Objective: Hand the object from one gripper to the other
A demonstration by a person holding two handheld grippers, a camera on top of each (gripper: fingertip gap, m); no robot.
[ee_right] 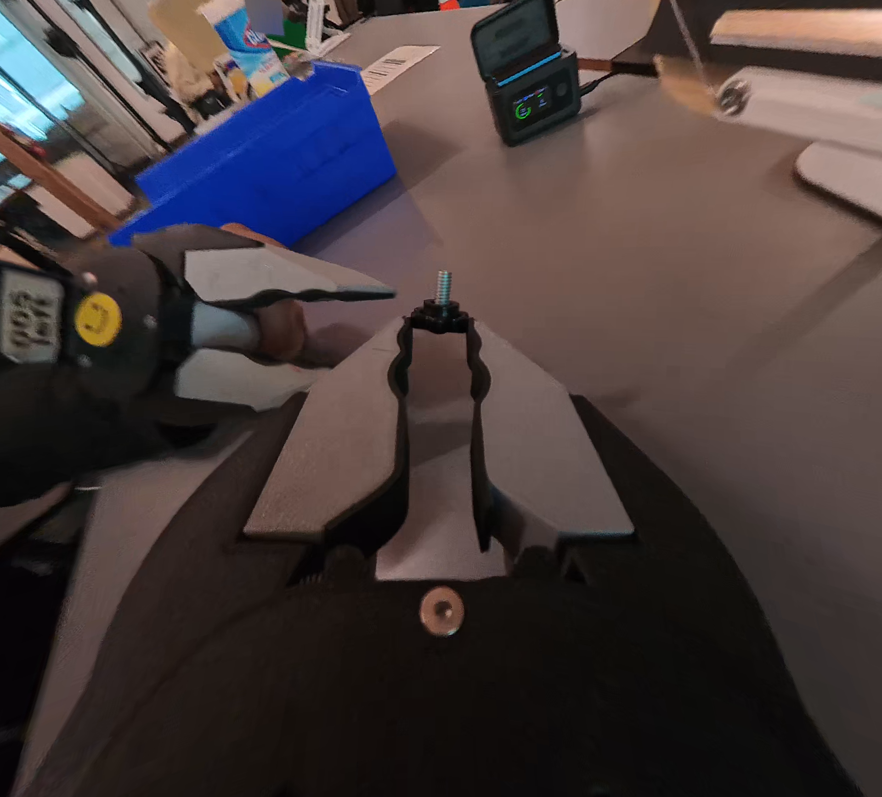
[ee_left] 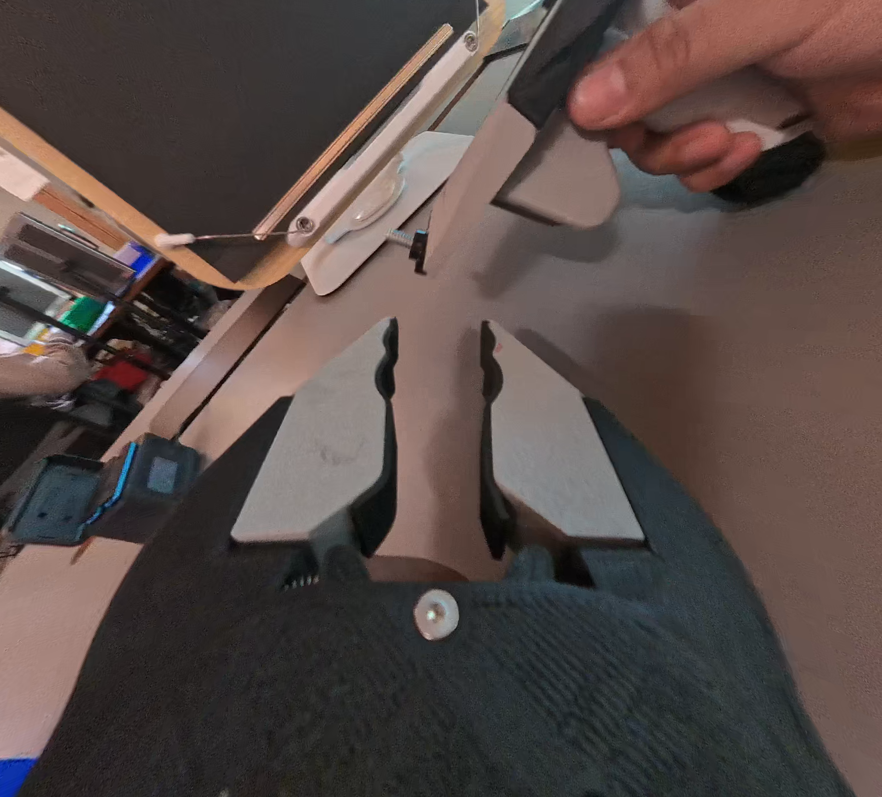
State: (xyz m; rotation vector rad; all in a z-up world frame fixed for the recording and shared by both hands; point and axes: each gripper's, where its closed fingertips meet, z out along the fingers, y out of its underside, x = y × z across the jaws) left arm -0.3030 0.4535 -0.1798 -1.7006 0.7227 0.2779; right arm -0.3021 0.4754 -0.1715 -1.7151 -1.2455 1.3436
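The thumb screw (ee_right: 441,308) has a black knob and a shiny threaded stem that points up. It sits at the very tip of the right tongs (ee_right: 439,325), which are clenched on the knob. In the left wrist view the same thumb screw (ee_left: 411,242) shows far off, past the tip of the right tongs (ee_left: 432,244), just above the grey worktop (ee_left: 668,392).

The left tongs (ee_left: 438,335) are released, with a clear gap between their fingers and nothing inside. In the right wrist view the left tongs (ee_right: 353,335) come in from the left, near the screw but not touching it.

So the hand-over is not done yet. I think the left tongs must close on the screw, and then the right tongs must let go.

A blue bin (ee_right: 281,163) and a small black charger case (ee_right: 530,82) sit farther back on the worktop.
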